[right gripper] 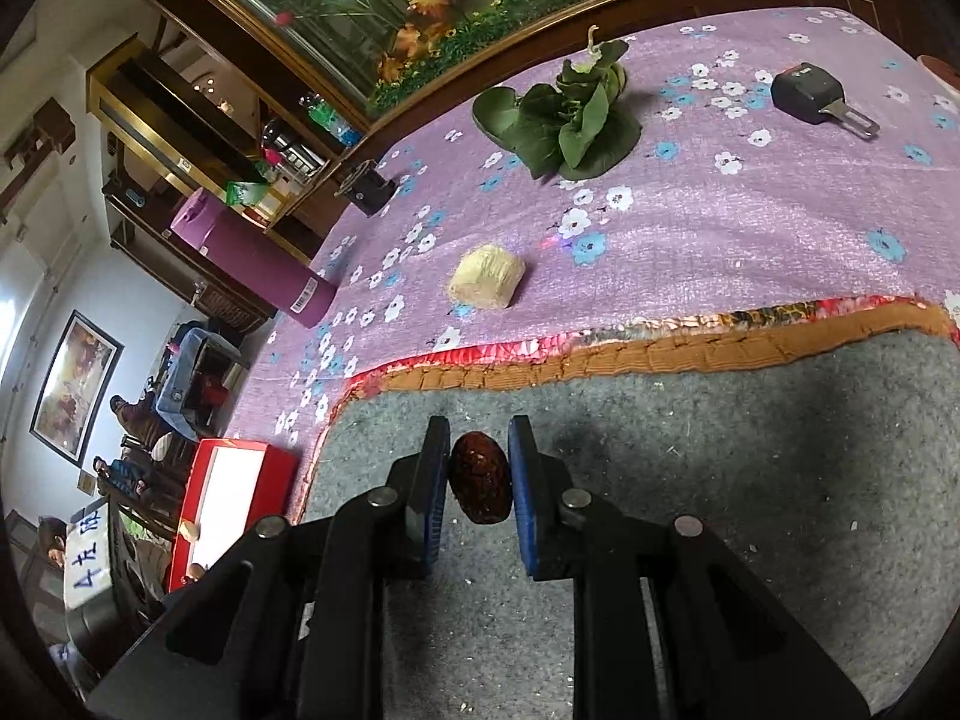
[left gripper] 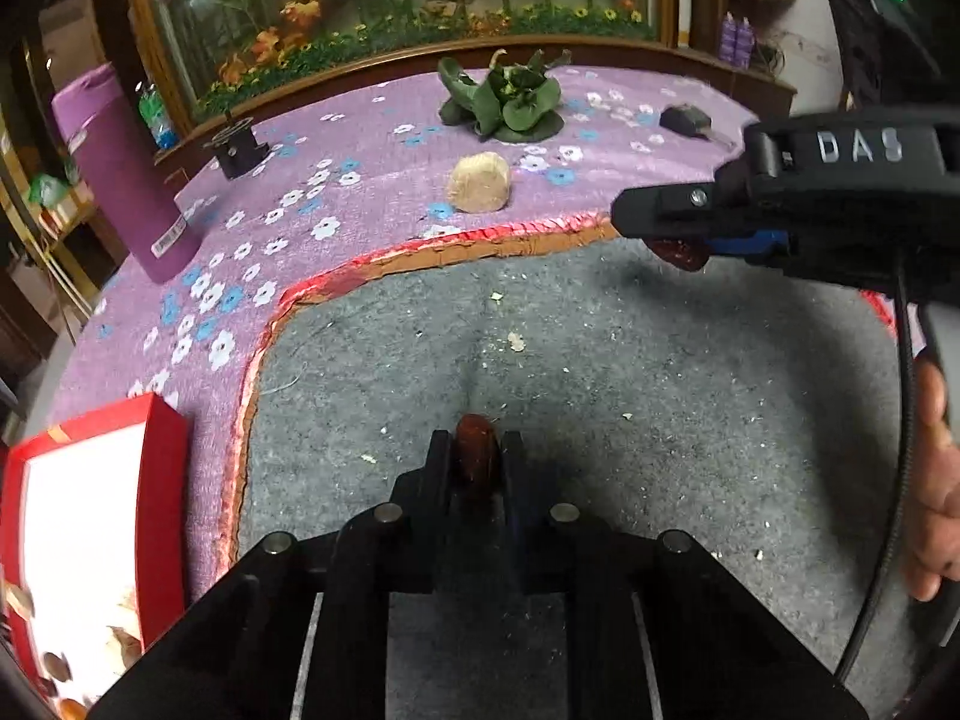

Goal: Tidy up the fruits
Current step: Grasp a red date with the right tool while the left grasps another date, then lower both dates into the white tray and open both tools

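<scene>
Left gripper [left gripper: 476,459] clamps a date [left gripper: 477,450] | right gripper [right gripper: 478,468] pinches another date [right gripper: 480,477]

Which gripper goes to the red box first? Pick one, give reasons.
Left. The left gripper is shut on a date, and the red box lies close on its left; it looks farther from the right gripper.

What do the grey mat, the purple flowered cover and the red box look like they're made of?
Grey mat: likely felt, matte and fuzzy, flecked with crumbs. Purple cover: short-pile cloth with a faint sheen and printed flowers. Red box: probably glossy cardboard with thin straight walls and a white inside.
</scene>
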